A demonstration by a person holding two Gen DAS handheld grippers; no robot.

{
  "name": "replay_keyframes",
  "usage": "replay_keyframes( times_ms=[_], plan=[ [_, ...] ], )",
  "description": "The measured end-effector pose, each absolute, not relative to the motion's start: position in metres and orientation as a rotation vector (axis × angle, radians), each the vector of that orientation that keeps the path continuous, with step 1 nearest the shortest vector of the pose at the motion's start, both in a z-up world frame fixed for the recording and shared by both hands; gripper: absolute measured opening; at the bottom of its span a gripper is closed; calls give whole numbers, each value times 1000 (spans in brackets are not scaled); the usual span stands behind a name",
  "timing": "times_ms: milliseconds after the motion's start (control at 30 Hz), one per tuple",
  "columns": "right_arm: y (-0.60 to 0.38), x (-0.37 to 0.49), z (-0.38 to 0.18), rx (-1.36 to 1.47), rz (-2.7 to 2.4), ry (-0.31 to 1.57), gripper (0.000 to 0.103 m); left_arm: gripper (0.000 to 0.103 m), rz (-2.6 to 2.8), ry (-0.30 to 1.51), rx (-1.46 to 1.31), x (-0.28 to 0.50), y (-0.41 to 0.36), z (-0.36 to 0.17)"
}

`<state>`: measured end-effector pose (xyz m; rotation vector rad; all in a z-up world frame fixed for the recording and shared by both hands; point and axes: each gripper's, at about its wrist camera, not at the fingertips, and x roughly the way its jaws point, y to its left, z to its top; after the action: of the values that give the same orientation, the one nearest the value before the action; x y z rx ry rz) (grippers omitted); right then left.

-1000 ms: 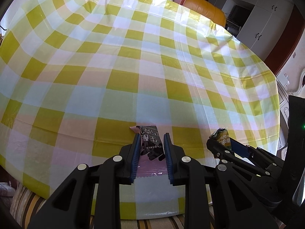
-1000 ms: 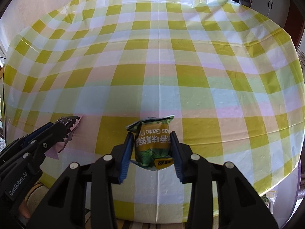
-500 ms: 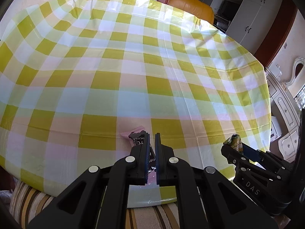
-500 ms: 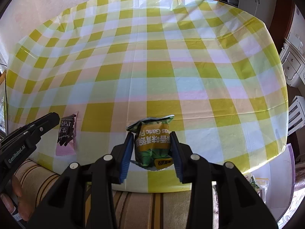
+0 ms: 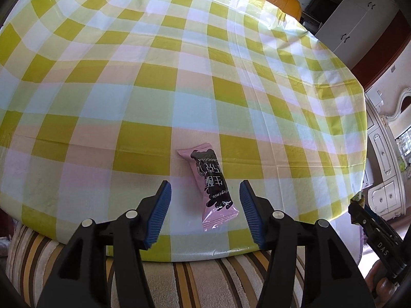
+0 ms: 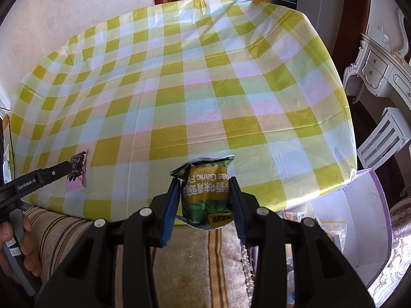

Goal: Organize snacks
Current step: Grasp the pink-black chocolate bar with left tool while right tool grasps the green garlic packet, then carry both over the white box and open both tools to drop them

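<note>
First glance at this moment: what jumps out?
The yellow-checked tablecloth fills both views. A pink chocolate bar wrapper lies near its front edge between the open left gripper's jaws, untouched. The right gripper clamps a green garlic-pea snack bag beyond that edge.

Bright daylight fills both views. The glossy yellow-and-white checked plastic tablecloth (image 5: 179, 82) carries soft white glare along its creases and far edge, and its colours look washed out where the light falls. A faint shadow lies beside the pink-and-black foil snack packet (image 5: 212, 187). Both pictures are sharp at the centre, without motion blur. Fisheye distortion bows the straight checks into curves, and dark vignetting cuts the corners of both frames.
</note>
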<state>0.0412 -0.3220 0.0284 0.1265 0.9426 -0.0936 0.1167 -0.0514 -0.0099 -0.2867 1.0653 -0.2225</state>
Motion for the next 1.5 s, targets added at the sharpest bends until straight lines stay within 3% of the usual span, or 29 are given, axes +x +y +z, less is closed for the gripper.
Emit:
replay_keyframes(
  times_ms=[200, 367, 467, 967, 1500],
  plan=[
    [-359, 20, 27, 126, -160, 922, 38, 47, -178, 1100, -209, 133, -67, -14],
    [-384, 7, 19, 123, -218, 925, 38, 23, -119, 1140, -93, 141, -84, -23],
    [-395, 0, 14, 116, -252, 932, 38, 19, -111, 1134, -39, 139, -91, -22],
    [-439, -29, -14, 143, -383, 1006, 38, 17, -465, 1056, -61, 97, -196, 17],
    [-484, -59, -35, 150, -559, 1073, 41, 18, -872, 1291, -87, 37, -333, -12]
  ],
)
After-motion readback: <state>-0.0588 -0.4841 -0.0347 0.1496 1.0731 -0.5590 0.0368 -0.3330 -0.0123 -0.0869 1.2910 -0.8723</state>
